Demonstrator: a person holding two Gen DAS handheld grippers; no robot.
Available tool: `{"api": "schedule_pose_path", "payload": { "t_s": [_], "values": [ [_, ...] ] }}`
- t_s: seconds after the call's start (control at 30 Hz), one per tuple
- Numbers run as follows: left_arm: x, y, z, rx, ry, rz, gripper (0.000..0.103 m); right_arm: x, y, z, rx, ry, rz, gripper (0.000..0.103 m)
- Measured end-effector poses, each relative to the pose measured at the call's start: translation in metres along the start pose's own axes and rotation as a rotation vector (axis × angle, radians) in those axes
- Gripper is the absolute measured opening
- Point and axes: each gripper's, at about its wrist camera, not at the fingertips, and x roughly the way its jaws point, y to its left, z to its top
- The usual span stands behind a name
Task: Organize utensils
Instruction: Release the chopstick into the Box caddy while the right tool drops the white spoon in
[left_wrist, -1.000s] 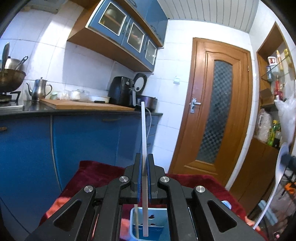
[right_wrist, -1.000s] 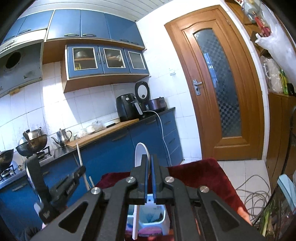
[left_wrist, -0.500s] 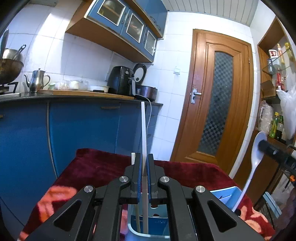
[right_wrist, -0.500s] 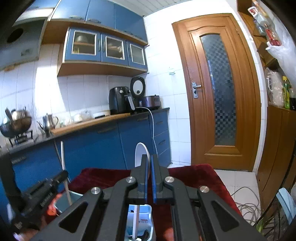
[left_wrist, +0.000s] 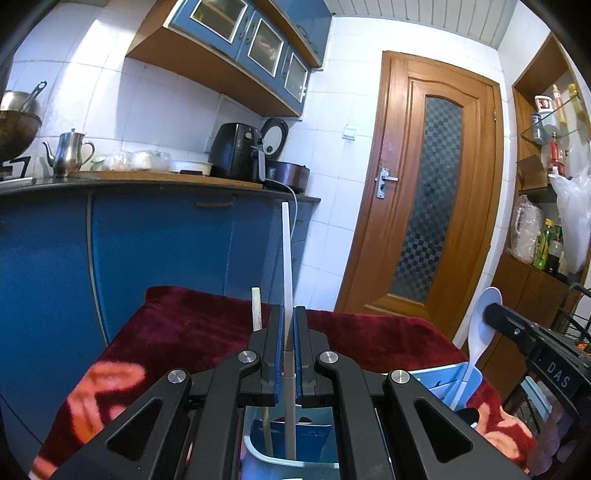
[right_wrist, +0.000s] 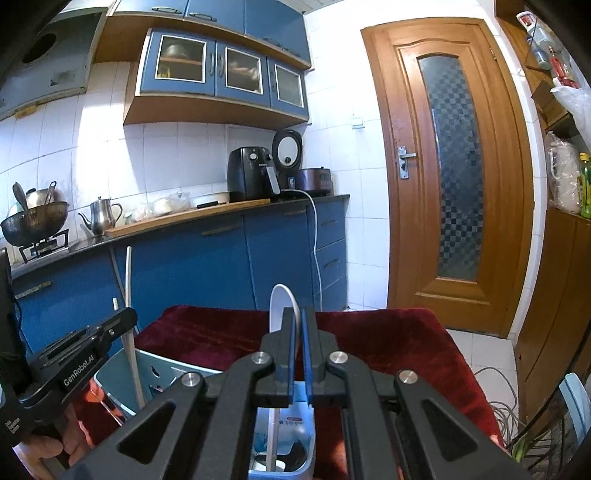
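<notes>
Mid-placement: left gripper (left_wrist: 284, 345) clamped on white chopstick (left_wrist: 287, 266), right gripper (right_wrist: 297, 345) on white spoon (right_wrist: 280, 302), both over utensil holder (right_wrist: 155, 363); release likely next.

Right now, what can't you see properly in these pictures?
- Left wrist view: the white chopstick's lower tip, hidden inside the blue holder under the left hand-held gripper.
- Right wrist view: the white spoon's handle end and the holder's contents, behind the right hand-held gripper.
- Both views: the holders' bottoms, cut off by the picture edge.
</notes>
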Motion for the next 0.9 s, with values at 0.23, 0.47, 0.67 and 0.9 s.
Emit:
{"api": "schedule_pose_path", "payload": {
  "t_s": [0.23,0.47,0.67,0.9],
  "values": [
    [0.005,-0.003,0.000,0.009,0.029,-0.004,0.008,0.007,-0.003,-0.004,0.033,0.035,0.026,0.007],
    [-0.002,-0.002,0.006,-0.011,0.051,-0.021,0.016,-0.001,-0.005,0.000,0.065,0.019,0.054,0.015],
    [-0.022,-0.015,0.016,0.029,0.061,-0.048,0.016,-0.022,-0.003,0.008,0.082,0.002,0.058,0.018],
    [-0.053,-0.026,0.030,0.034,0.085,-0.087,0.016,-0.053,-0.004,0.014,0.124,0.023,0.053,0.018]
  ]
}}
